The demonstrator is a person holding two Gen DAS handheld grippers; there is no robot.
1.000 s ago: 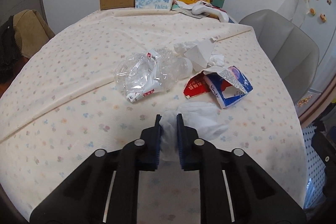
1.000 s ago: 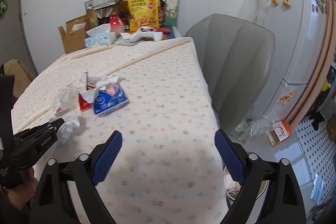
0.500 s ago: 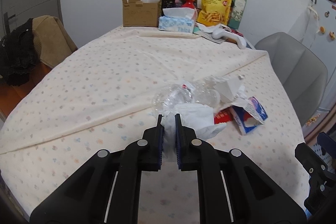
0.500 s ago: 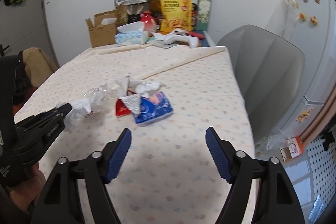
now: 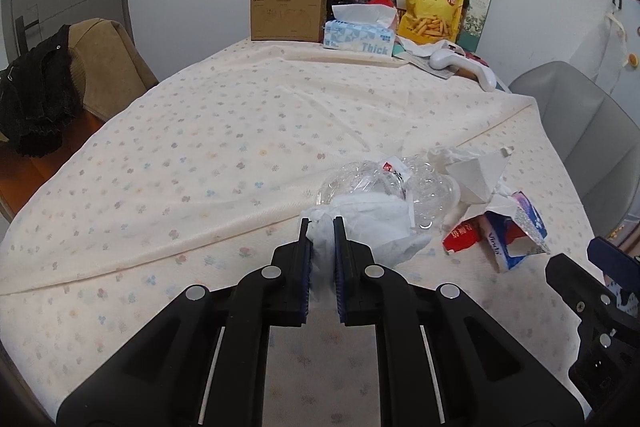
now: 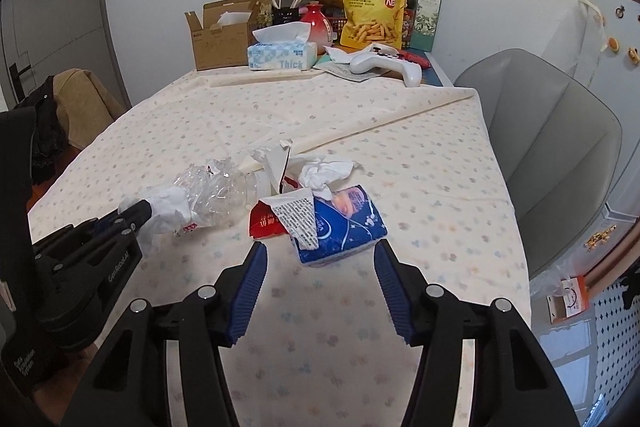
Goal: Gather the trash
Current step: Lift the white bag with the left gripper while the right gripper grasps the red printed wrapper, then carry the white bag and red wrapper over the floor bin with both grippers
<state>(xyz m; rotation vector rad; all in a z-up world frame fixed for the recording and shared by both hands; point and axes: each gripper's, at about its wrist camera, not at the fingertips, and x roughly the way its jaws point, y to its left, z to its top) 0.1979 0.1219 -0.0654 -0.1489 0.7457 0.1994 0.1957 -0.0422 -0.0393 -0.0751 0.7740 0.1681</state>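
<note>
Left wrist view: left hand-held gripper (image 5: 321, 227) clenched on a crumpled white tissue (image 5: 372, 223), carried just above the table (image 5: 168, 163), close in front of the crushed clear bottle (image 5: 384, 183). One piece collected; it likely needs a bin, none in view.

Right wrist view: right hand-held gripper (image 6: 320, 259) half spread, jaws just been closing, nothing pinched. The torn blue tissue pack (image 6: 344, 223) lies just ahead, its near corner between the tips. Next move: advance, straddle the pack, close.
</note>
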